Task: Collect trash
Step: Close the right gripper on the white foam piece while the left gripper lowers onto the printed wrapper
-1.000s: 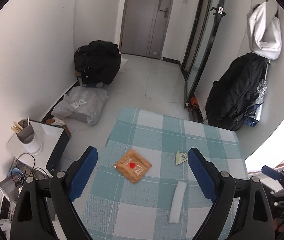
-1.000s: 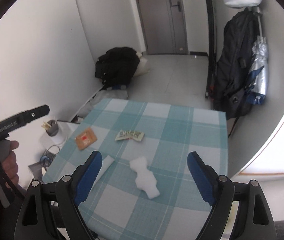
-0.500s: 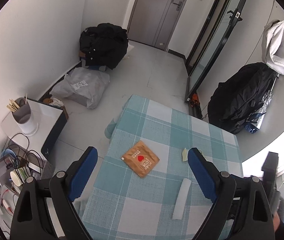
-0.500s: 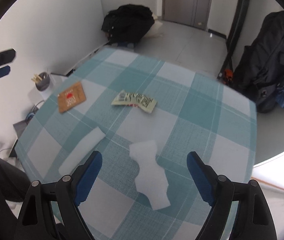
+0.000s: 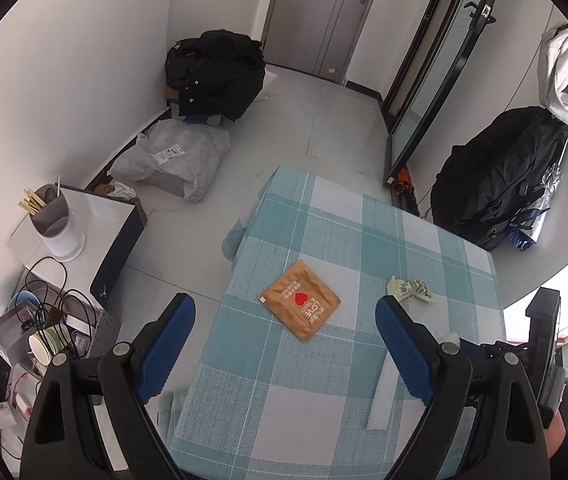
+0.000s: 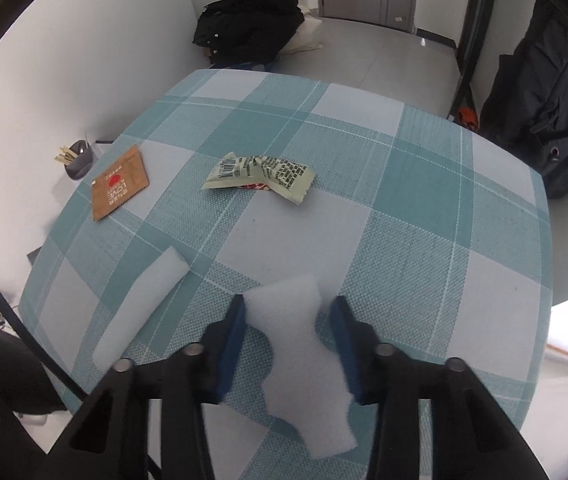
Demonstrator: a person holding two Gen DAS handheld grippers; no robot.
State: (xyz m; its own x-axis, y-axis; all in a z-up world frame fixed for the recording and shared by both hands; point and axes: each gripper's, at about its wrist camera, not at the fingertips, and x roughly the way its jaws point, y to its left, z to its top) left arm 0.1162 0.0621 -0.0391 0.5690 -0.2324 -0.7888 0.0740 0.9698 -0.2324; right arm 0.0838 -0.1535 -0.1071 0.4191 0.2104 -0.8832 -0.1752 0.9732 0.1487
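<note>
A table with a teal checked cloth [image 6: 424, 200] carries several scraps. A ragged white foam piece [image 6: 300, 356] lies near the front edge, and my right gripper [image 6: 288, 302] straddles its far end. Its jaws are closing: the left pad meets the foam's edge and a sliver of gap shows at the right pad. A white strip [image 6: 140, 304] lies to the left, a crumpled green wrapper [image 6: 260, 174] further back, and a brown packet [image 6: 120, 188] at the left. My left gripper [image 5: 284, 308] hangs open and empty above the brown packet [image 5: 300, 306].
Left of the table, a white box holds a grey cup of sticks [image 5: 54, 220], with cables and clutter [image 5: 44, 328] beneath. On the floor are a black clothes pile [image 5: 216, 72] and a wrapped parcel [image 5: 176, 156]. A black backpack [image 5: 500, 176] leans at the right wall.
My right gripper has dropped down to the table and its jaws have narrowed from wide open to either side of the foam piece. The left gripper has drifted slightly lower over the table.
</note>
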